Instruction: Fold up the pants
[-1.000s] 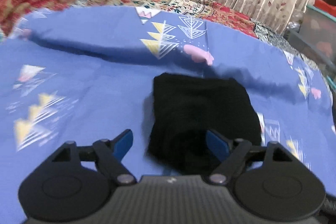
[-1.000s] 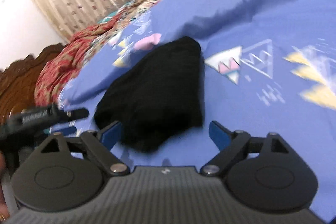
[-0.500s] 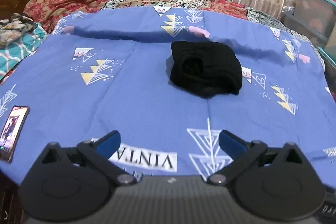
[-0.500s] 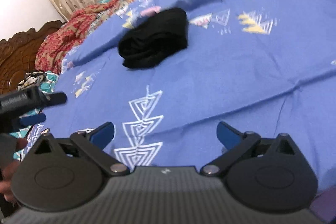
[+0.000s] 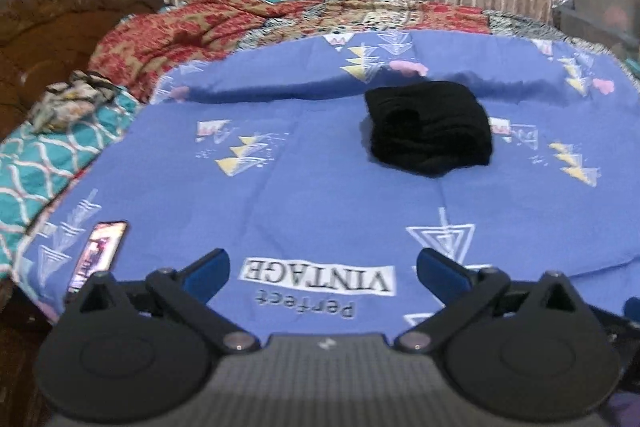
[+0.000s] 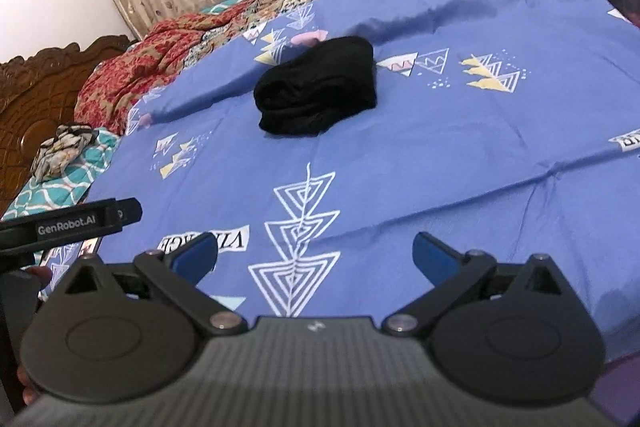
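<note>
**Both grippers off the bundle, pants lying folded on the bed**

The left black two-finger gripper with blue pads (image 5: 323, 269) stands with its jaws spread as wide as they go and nothing between them, and the right one (image 6: 316, 253) is the same, empty, hanging over the near edge of the blue cotton bedsheet printed with triangles (image 5: 320, 203). The black soft-fabric pants (image 5: 430, 127) sit well apart from both, towards the far middle of the sheet, near a long crease in it.

They look already folded: a compact, thick, roughly square packet. From the right wrist view (image 6: 318, 93) its slightly longer side seems to run along the bed's width, parallel to that crease, with a rounded, layered edge facing the grippers. Which end held the waistband I cannot tell.

My guess is the step in hand is simply letting go and backing off. Done well, that means keeping both tools clear of the bundle so no layer gets dragged loose, and minding the lit smartphone (image 5: 98, 253) lying at the sheet's near left edge.
</note>
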Tool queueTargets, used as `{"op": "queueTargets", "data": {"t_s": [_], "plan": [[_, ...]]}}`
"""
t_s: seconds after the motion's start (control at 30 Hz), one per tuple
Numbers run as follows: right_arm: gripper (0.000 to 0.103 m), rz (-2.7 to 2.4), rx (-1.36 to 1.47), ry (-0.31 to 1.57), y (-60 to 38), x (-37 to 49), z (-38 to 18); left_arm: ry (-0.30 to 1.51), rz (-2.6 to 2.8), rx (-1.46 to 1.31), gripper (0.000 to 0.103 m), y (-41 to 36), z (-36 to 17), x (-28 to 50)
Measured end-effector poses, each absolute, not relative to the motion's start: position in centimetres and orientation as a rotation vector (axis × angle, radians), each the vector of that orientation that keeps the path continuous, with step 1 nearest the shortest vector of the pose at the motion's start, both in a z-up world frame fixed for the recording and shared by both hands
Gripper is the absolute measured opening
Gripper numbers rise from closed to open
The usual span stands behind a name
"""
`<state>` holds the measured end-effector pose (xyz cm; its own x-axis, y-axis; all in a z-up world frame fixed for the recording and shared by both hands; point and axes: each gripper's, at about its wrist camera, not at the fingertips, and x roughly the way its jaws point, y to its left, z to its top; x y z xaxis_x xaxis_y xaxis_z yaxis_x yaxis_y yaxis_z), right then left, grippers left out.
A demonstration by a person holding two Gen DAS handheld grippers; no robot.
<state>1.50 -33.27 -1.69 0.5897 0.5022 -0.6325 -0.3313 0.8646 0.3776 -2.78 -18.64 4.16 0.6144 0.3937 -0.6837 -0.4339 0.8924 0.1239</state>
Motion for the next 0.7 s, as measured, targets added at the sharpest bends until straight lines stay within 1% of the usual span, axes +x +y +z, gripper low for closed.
{"op": "queueTargets", "data": {"t_s": [0.23, 0.37, 0.7], "plan": [[0.103, 0.485, 0.232, 0.833, -31.1, -0.8, -2.2, 0.728, 0.571, 0.109, 0.103, -18.6, 4.0, -3.2], [0.103, 0.487, 0.242, 0.841, -31.0, -1.2, -2.3, 0.731, 0.584, 0.188, 0.103, -18.7, 4.2, -3.0], [0.103, 0.398, 0.277, 0.836, -31.9, -3.0, -3.5, 0.755, 0.573, 0.230, 0.103, -17.8, 3.4, -2.7]]}}
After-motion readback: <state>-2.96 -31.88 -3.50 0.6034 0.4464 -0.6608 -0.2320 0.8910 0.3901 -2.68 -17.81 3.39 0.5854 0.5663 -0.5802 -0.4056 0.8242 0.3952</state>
